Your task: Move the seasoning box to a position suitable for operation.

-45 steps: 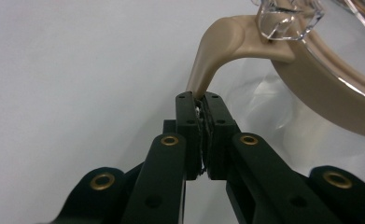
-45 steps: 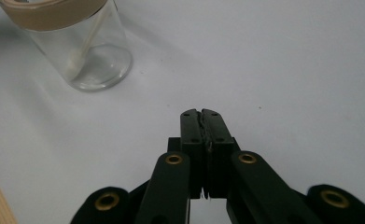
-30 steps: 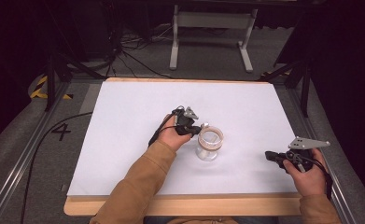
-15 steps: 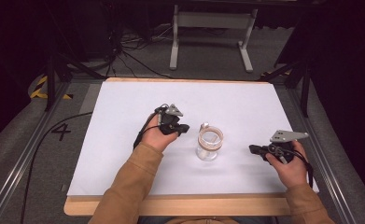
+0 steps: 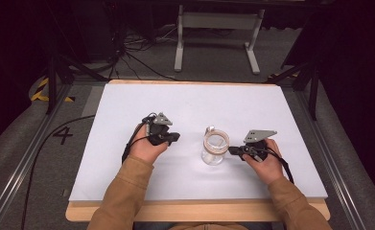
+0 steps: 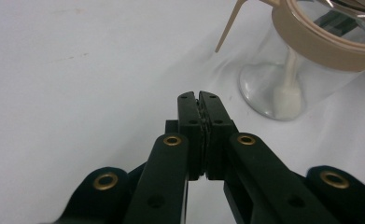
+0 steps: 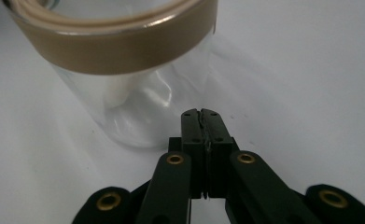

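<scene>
Table: a white sheet [image 5: 127, 182] covers the wooden tabletop; your forearms enter from the near edge in tan sleeves.
Glass jar: a clear jar [image 5: 214, 149] stands upright near the middle of the sheet, slightly toward your right, between your two grippers.
Jar rim: a tan band [image 7: 124, 44] wraps the mouth of the jar; in the left gripper view a thin tan tail [image 6: 227, 28] of it sticks out from the rim.
Jar contents: a pale stick-like piece [image 6: 288, 88] stands inside, its lower end on the jar floor; you cannot tell from these views what it is.
Left gripper: your left gripper [image 5: 173, 138] rests low over the sheet, well to the left of the jar and apart from it, tips pointing toward the jar.
Left jaws: pressed together with nothing between them, as the left gripper view shows.
Right gripper: your right gripper [image 5: 232, 150] sits just beside the jar on its right, tips pointing at the glass wall.
Right jaws: closed against each other, empty; the right gripper view places the tips right at the jar's lower wall, and contact cannot be confirmed.
Hands: your left hand [image 5: 146, 146] and right hand [image 5: 266, 163] each wrap a gripper body.
</scene>
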`<state>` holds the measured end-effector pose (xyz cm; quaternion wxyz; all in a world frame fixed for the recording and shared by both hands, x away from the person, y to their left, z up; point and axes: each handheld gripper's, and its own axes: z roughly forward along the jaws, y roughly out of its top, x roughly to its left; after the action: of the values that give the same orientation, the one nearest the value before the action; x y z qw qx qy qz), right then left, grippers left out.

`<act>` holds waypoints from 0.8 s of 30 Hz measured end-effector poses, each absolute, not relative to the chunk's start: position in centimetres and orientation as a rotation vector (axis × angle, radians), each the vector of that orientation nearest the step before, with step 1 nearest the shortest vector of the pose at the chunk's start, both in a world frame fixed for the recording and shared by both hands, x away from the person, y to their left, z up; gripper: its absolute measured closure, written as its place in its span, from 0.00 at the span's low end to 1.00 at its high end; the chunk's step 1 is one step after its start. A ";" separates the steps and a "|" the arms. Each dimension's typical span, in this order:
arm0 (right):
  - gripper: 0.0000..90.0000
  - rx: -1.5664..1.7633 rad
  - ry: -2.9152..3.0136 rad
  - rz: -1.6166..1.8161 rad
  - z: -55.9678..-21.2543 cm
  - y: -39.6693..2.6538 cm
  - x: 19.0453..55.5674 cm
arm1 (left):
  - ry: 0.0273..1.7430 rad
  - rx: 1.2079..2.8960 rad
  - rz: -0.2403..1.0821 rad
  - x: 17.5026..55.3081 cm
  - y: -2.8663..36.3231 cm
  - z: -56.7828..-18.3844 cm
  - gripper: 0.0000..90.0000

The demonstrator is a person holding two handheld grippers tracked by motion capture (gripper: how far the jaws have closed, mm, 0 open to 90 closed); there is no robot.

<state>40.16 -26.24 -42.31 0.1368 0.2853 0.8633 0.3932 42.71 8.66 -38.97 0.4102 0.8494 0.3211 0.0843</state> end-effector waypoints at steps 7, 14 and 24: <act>1.00 0.837 2.521 1.124 -42.2 -25.9 40.0 | 0.809 2.144 0.206 42.8 8.8 -39.1 0.97; 1.00 0.814 2.543 1.108 -42.3 -25.3 39.5 | 0.803 2.144 0.194 43.0 8.5 -39.2 0.97; 1.00 0.734 2.584 1.117 -42.4 -24.3 39.0 | 0.792 2.141 0.184 43.0 8.4 -39.0 0.97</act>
<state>39.04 -24.33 -42.41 0.1160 0.2505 0.8822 0.3815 43.03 8.45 -38.98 0.4131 0.8514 0.3148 0.0730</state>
